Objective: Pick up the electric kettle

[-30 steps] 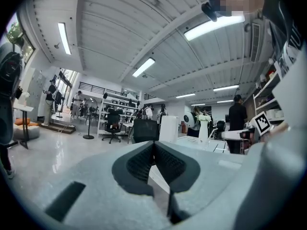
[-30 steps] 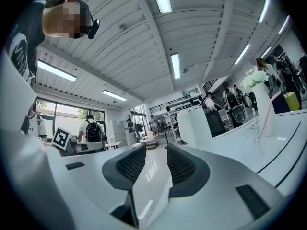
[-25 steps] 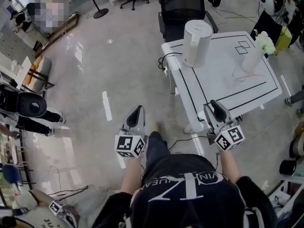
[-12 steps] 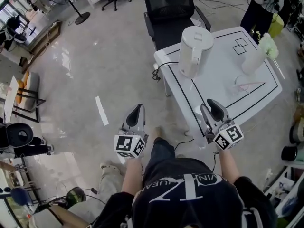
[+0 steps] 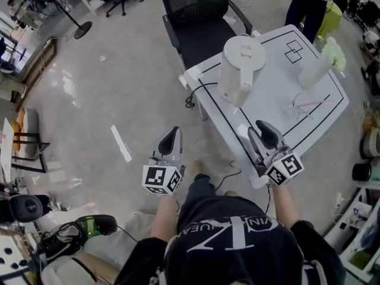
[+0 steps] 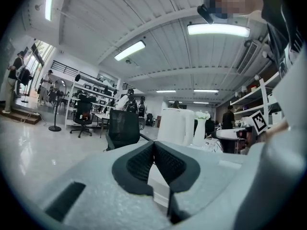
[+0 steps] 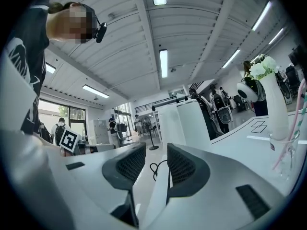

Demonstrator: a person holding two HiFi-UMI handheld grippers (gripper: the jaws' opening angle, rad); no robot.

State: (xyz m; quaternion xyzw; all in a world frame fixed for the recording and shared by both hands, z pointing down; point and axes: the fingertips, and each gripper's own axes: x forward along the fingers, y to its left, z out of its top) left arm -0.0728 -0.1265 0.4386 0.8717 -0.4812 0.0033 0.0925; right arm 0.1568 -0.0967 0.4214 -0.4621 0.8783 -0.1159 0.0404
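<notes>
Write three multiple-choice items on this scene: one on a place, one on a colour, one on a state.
1. Where does the kettle stand?
A. on a shelf
B. on the table
C. in a sink

2. What colour is the chair beyond the table?
A. black
B. red
C. white

3. How do the right gripper's jaws stand?
A. shut on the kettle
B. apart, nothing between them
C. pressed together

Answers:
1. B, the head view shows the kettle upright on the white top near the chair-side corner.
2. A, its seat and back are black.
3. B, the right gripper view shows a gap between the pads, with the kettle farther off.
</notes>
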